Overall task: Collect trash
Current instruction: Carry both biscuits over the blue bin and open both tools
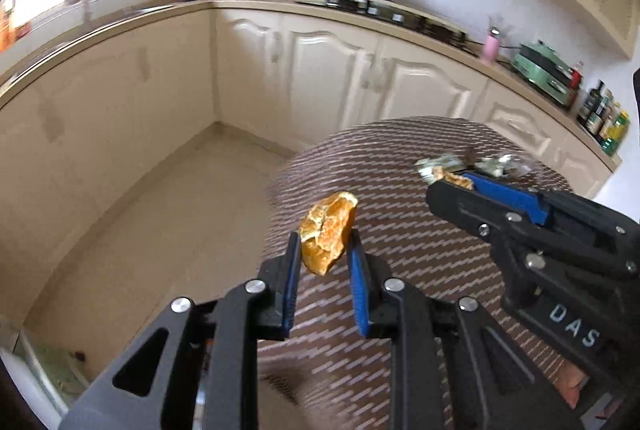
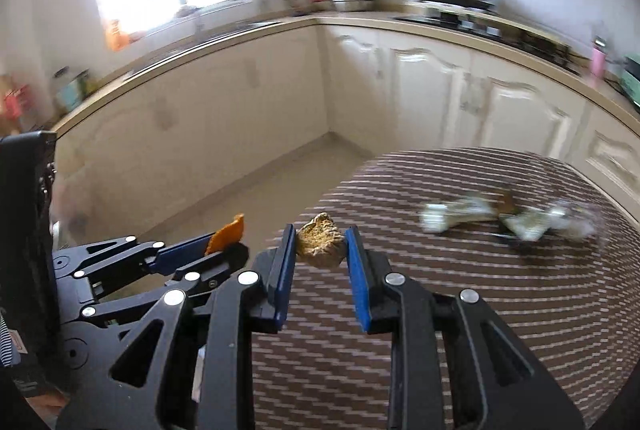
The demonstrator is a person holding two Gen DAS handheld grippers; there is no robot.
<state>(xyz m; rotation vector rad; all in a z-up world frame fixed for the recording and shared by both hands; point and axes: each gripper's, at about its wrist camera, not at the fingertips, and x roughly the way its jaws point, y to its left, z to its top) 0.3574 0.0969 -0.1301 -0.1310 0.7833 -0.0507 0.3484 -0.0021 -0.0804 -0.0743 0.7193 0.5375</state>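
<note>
White "DAS" lettering [image 1: 575,326] on right tongs [image 2: 320,244] clamped on pale peel [image 2: 321,240]; left tongs [image 1: 325,246] clamped on orange peel [image 1: 328,232].

Your left gripper [image 1: 324,250] and right gripper [image 2: 320,250] are black linkages with silver screws. Blue pads [image 1: 358,294] line the jaws. White "DAS" lettering [image 1: 574,326] sits at four o'clock.

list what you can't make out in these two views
- Crumpled scraps on the table, right wrist view: motion blur hides what they are.
- Trash bin: in neither view.
- Piece in the right gripper, left wrist view: mostly hidden by its fingers.
- Bottles on the counter, left wrist view: labels too small.
</note>
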